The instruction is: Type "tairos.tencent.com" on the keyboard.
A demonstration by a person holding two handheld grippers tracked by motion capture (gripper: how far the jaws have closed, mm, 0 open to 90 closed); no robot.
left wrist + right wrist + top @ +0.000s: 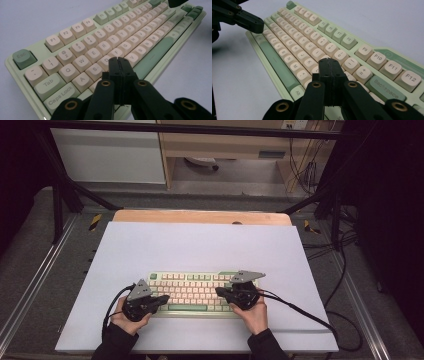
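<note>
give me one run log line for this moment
left claw: shut, over left keys | right claw: shut, over right keys | keyboard: flat on white sheet

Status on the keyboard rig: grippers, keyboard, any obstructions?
Left gripper shut, empty, over the keyboard's left letter keys. Right gripper shut, empty, over its right end. Keyboard flat on the white sheet. No obstruction seen beside the keyboard.
</note>
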